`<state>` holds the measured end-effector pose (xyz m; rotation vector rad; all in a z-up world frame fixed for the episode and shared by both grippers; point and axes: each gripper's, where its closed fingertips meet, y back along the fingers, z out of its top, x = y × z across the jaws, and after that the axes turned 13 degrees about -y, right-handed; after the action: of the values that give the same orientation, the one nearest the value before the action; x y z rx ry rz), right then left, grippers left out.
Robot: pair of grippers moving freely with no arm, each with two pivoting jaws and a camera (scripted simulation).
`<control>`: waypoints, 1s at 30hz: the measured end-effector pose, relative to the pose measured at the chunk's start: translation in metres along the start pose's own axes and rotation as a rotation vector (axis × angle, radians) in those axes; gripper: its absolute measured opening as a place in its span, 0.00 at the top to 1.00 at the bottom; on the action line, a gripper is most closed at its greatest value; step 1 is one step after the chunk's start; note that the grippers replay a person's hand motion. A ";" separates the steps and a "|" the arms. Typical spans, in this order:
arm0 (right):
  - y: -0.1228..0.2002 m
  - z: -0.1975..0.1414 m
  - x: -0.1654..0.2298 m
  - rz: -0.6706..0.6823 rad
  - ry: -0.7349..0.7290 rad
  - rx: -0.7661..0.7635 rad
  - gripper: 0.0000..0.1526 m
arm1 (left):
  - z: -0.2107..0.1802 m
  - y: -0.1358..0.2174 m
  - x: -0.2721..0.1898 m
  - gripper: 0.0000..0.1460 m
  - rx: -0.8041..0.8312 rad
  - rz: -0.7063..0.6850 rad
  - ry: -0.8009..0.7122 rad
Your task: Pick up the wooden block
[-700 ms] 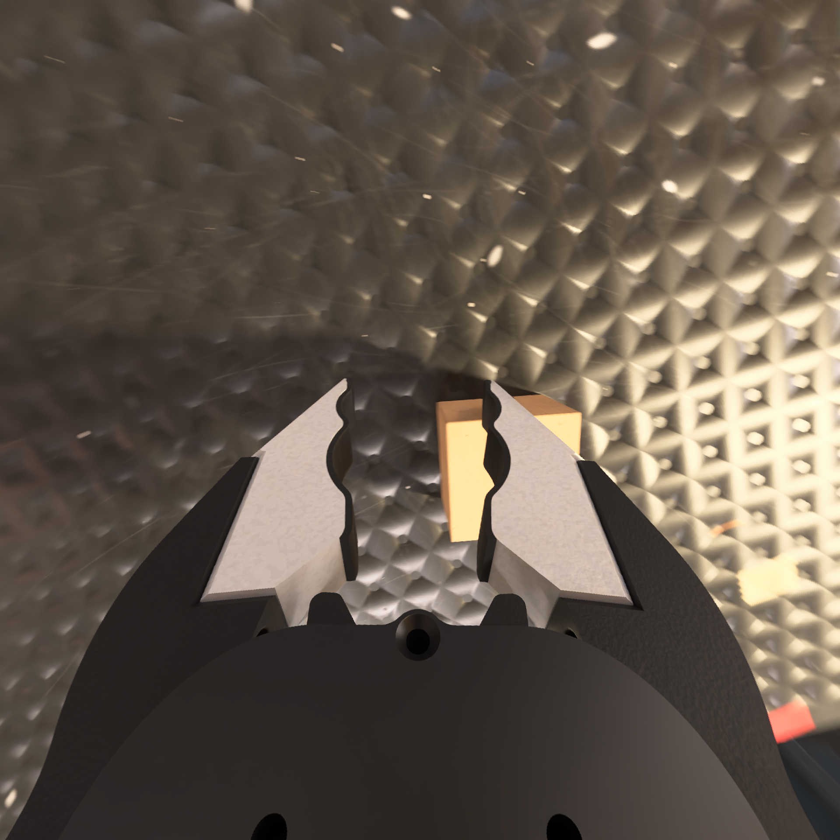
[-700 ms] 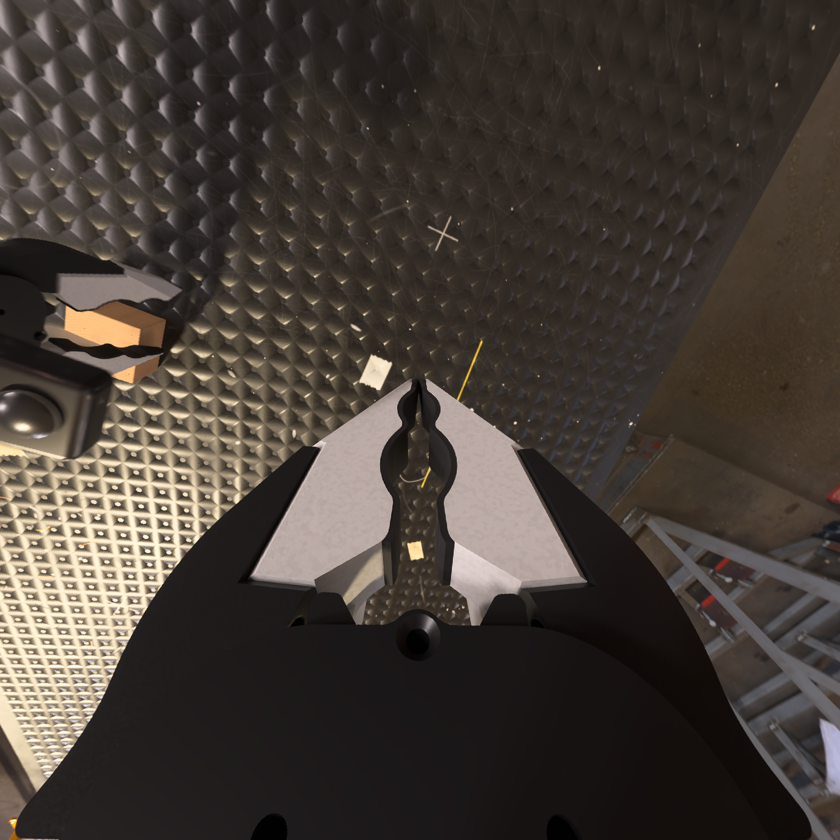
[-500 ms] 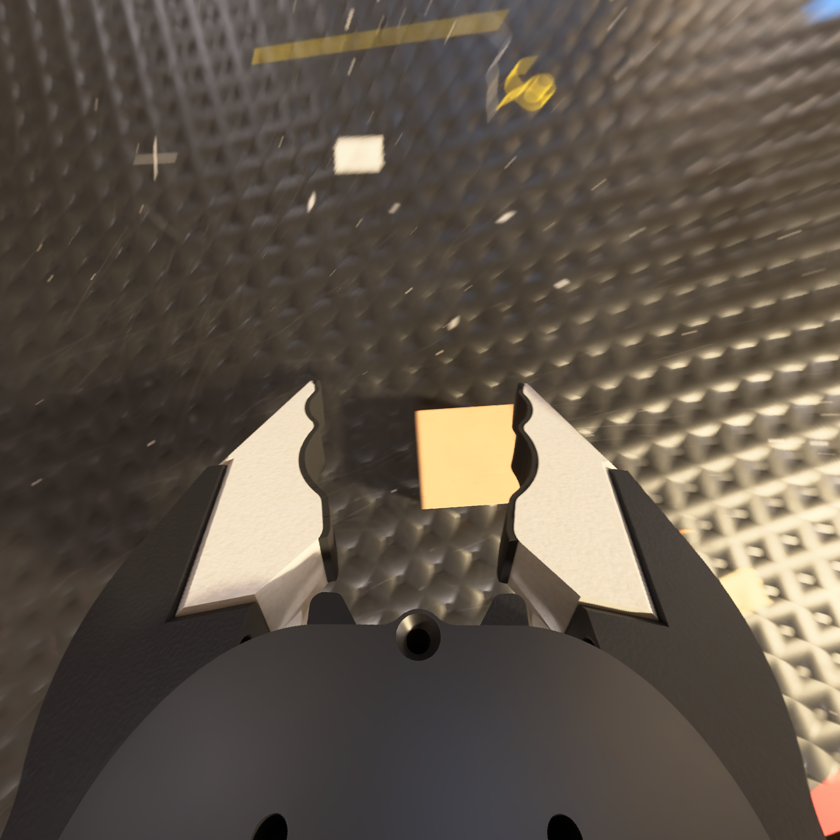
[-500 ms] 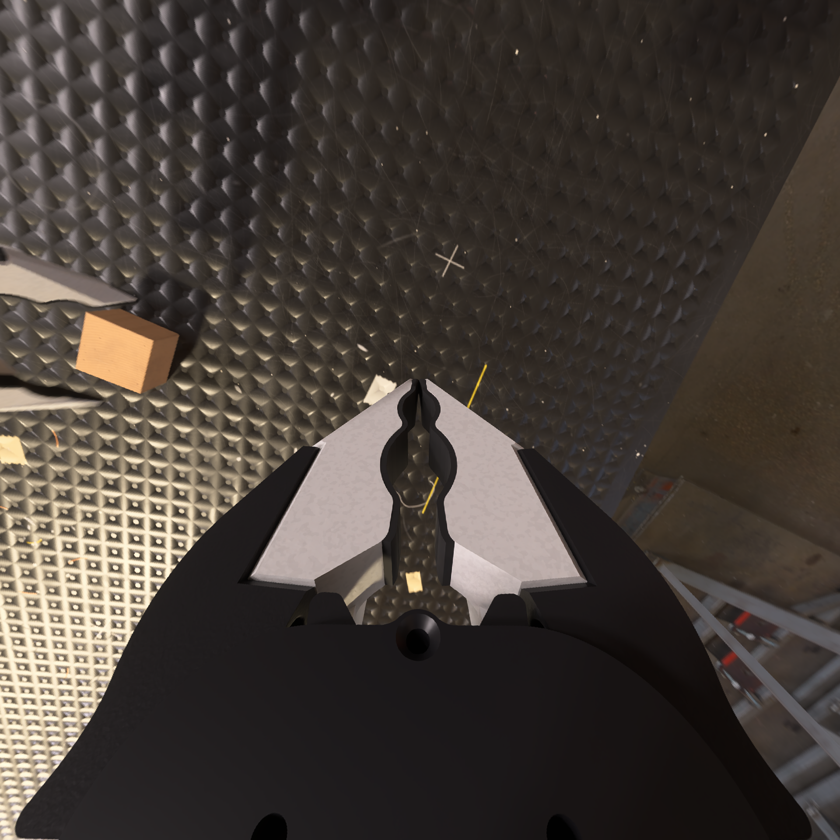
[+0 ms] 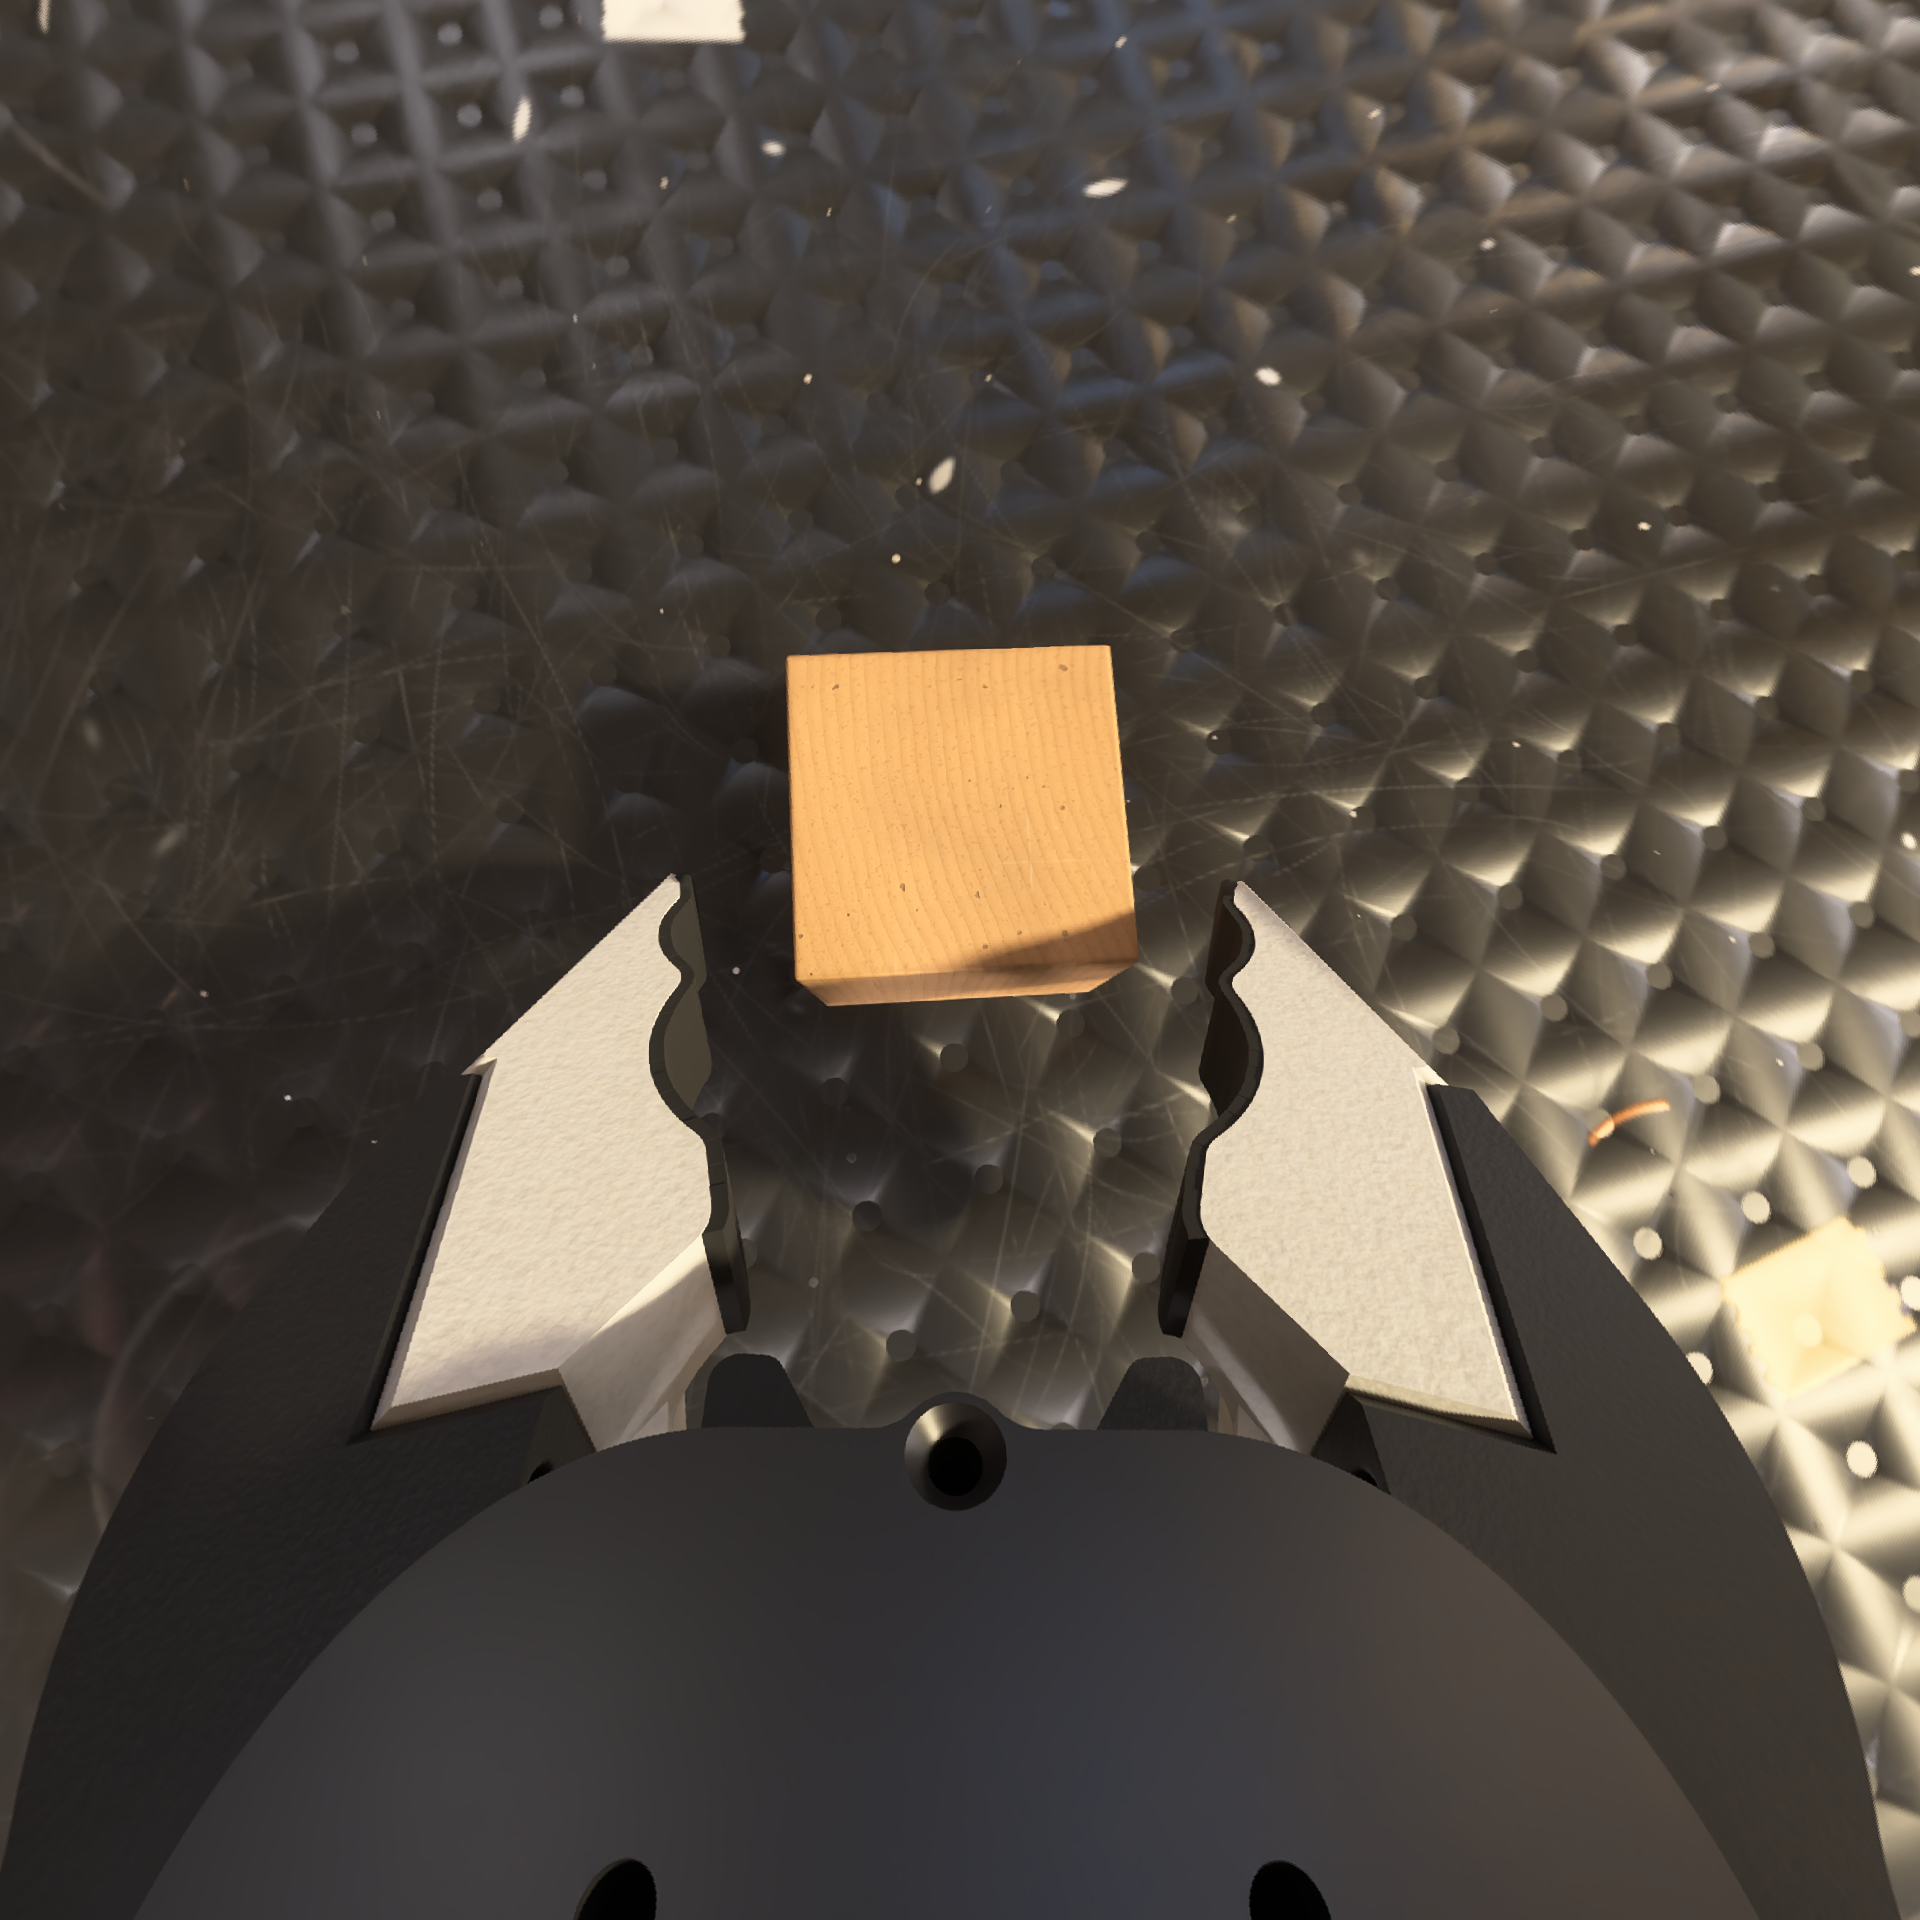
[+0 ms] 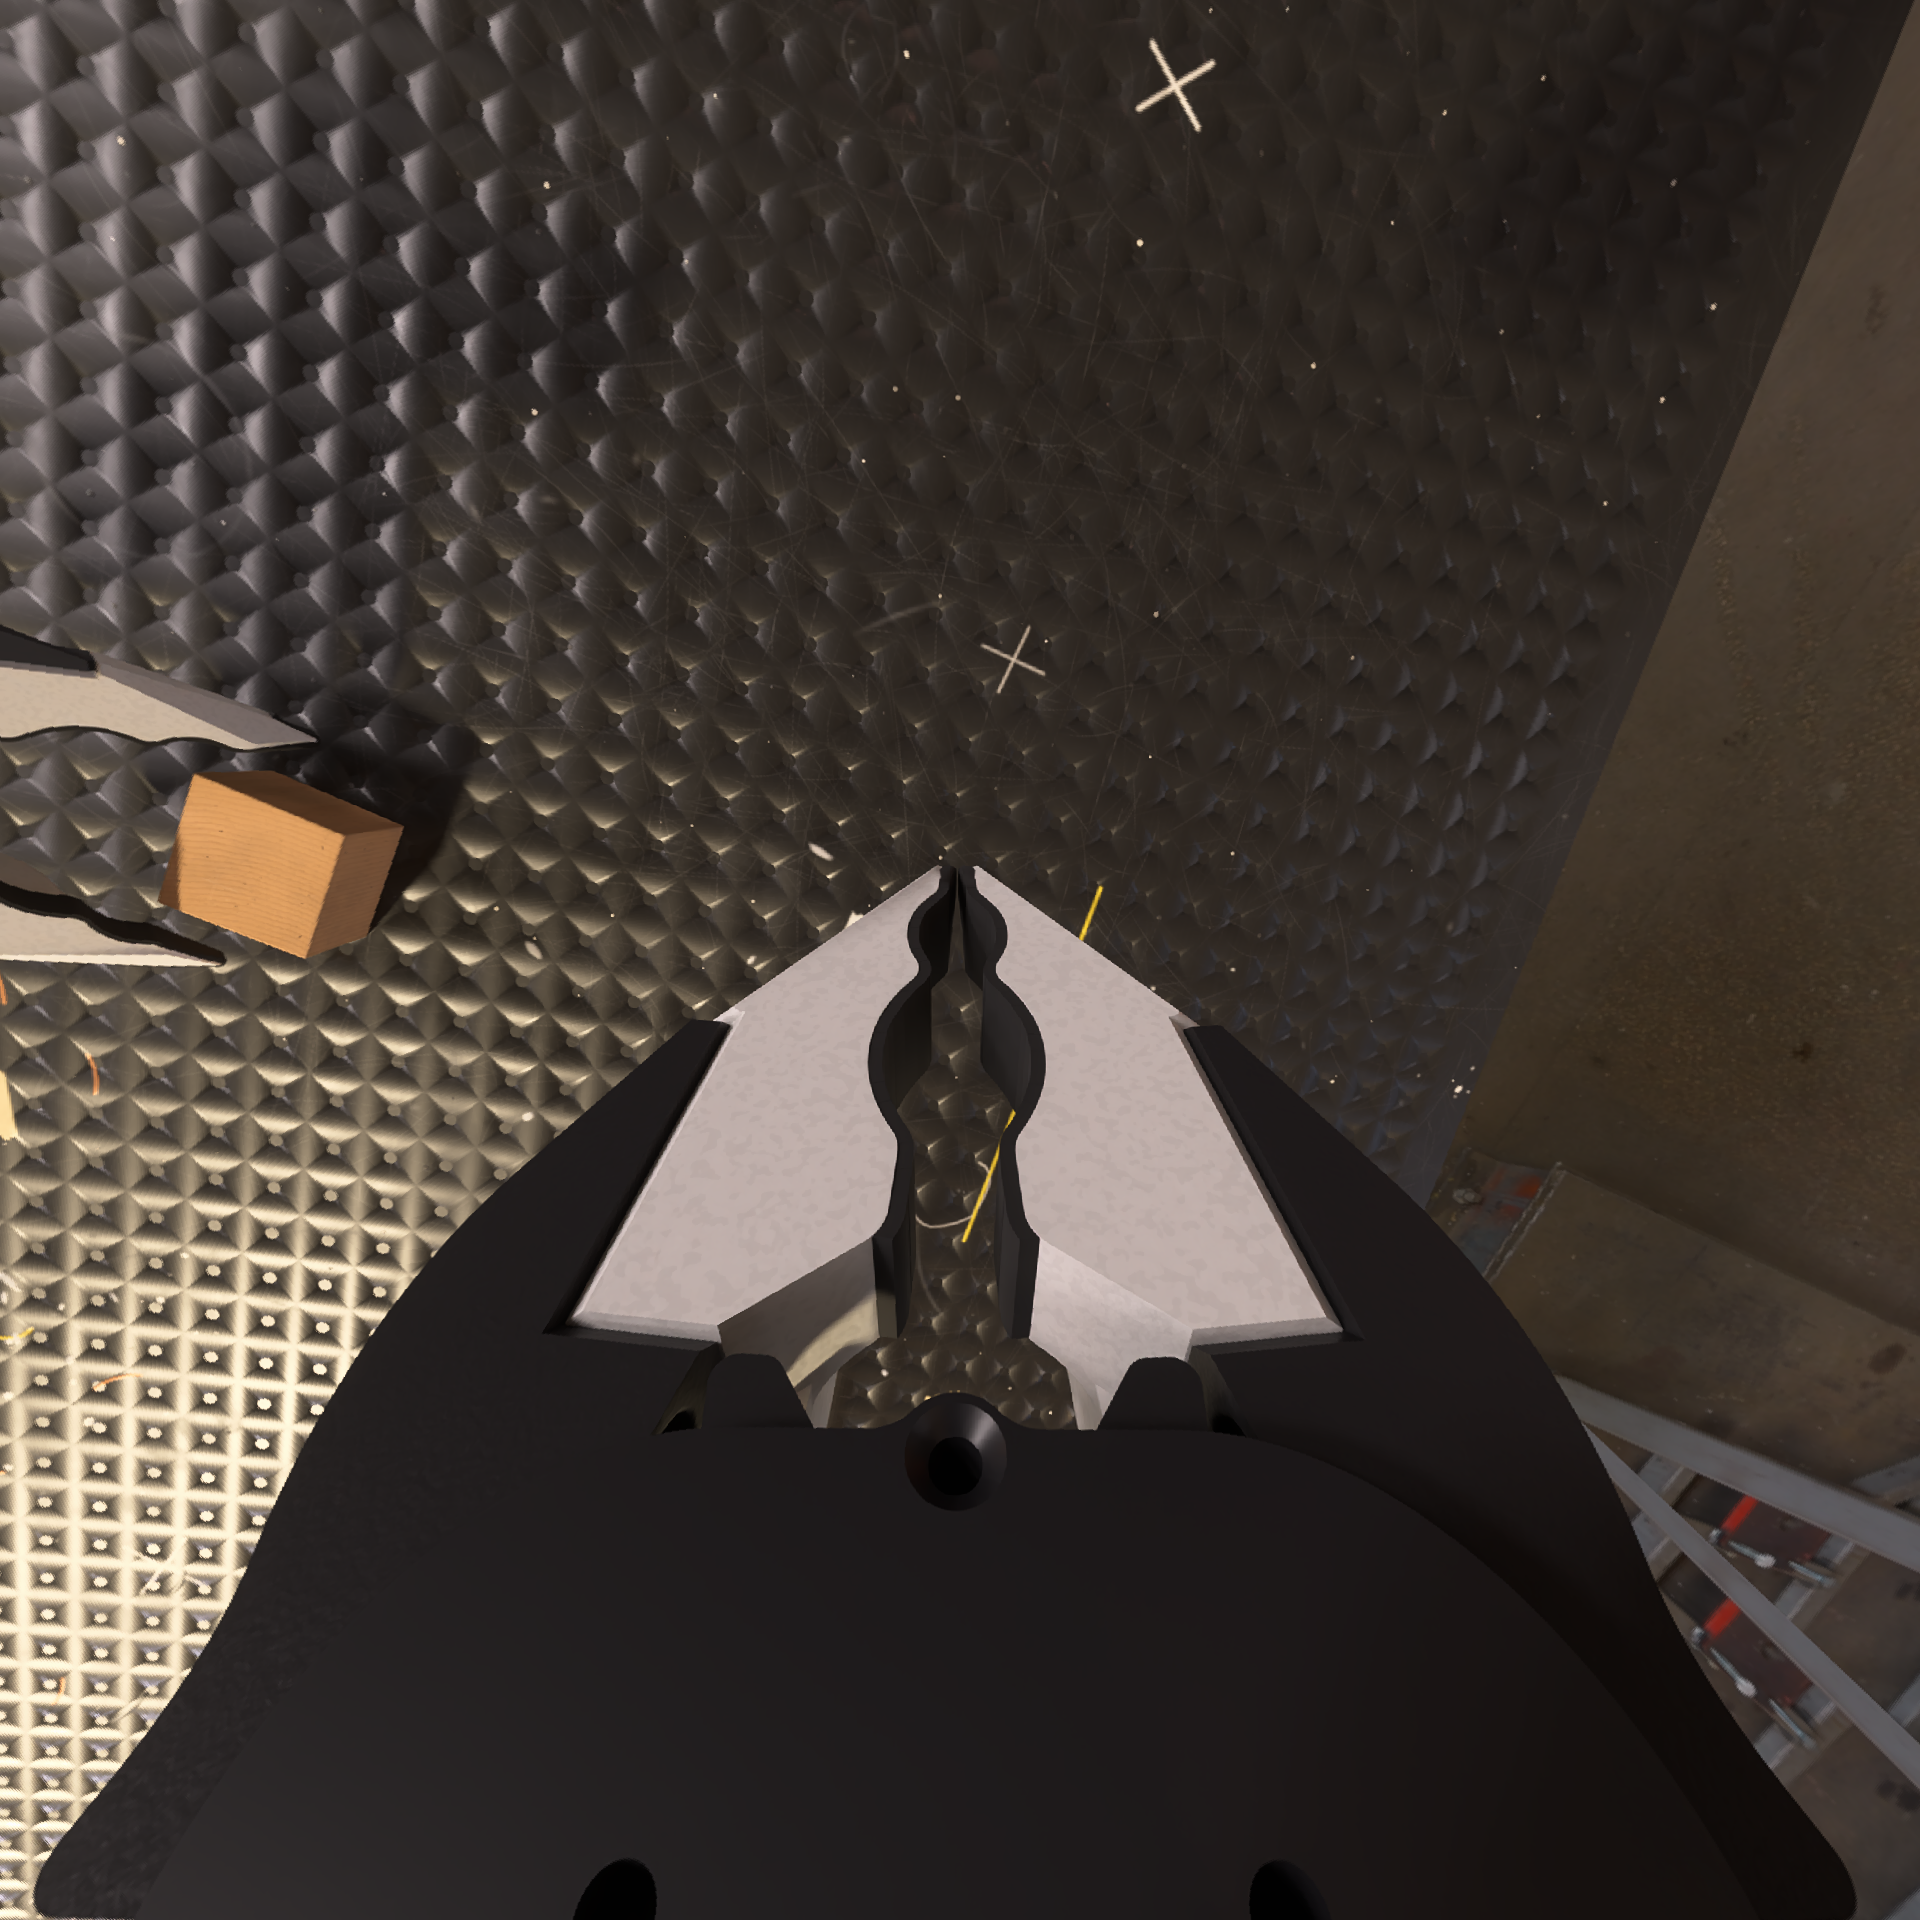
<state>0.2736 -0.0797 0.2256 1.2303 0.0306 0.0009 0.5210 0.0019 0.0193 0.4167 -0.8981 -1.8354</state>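
Note:
The wooden block [image 5: 956, 821] is a light tan cube resting on the studded dark metal surface [image 5: 1455, 520]. My left gripper [image 5: 956, 885] is open, its pale fingers [image 5: 582, 1174] spread wider than the block. The block sits at the fingertips, mostly beyond them, touching neither. The right wrist view shows the block [image 6: 281, 862] at the far left between the left gripper's two fingertips [image 6: 156, 717], with gaps on both sides. My right gripper [image 6: 951, 878] is shut and empty, to the right of the block and apart from it.
The metal surface ends at a slanted edge [image 6: 1662, 727] on the right, with a brown floor [image 6: 1766, 883] and a metal frame [image 6: 1714, 1558] below. White crosses [image 6: 1013, 660], a yellow line [image 6: 1089, 914] and a pale scrap [image 5: 1808, 1309] lie on the surface.
The left gripper's fingers have spread wider and drawn back. The block, earlier between them against the right finger, now lies free at the fingertips. The right gripper stays shut.

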 end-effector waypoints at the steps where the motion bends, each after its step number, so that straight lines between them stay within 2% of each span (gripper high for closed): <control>1: 0.000 0.000 0.000 -0.003 0.000 0.004 1.00 | -0.001 -0.003 0.000 0.33 0.015 0.005 0.014; 3: 0.000 0.000 0.000 -0.005 -0.002 0.012 1.00 | 0.000 -0.006 0.001 0.37 0.020 0.020 0.026; 7: 0.000 0.000 0.000 -0.010 -0.004 0.028 1.00 | 0.004 -0.008 0.002 0.54 0.022 0.040 0.054; 8: 0.000 0.000 0.000 -0.012 -0.004 0.032 1.00 | 0.004 -0.009 0.002 0.55 0.032 0.039 0.064; 11: 0.000 0.000 0.000 -0.022 -0.004 0.042 1.00 | 0.004 -0.008 0.006 0.56 0.081 0.058 0.107; 14: 0.000 0.000 0.000 -0.029 -0.004 0.048 1.00 | 0.012 -0.007 0.008 0.56 0.054 0.082 0.146; 23: 0.000 0.000 0.000 -0.014 -0.025 0.035 1.00 | 0.062 0.006 0.027 0.56 0.015 0.116 0.305; 30: 0.000 0.000 0.000 -0.046 -0.012 0.047 1.00 | 0.079 0.014 0.051 0.56 0.063 0.159 0.342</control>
<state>0.2739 -0.0800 0.2259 1.2762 0.0481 -0.0475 0.4575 -0.0154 0.0883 0.6572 -0.7310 -1.5351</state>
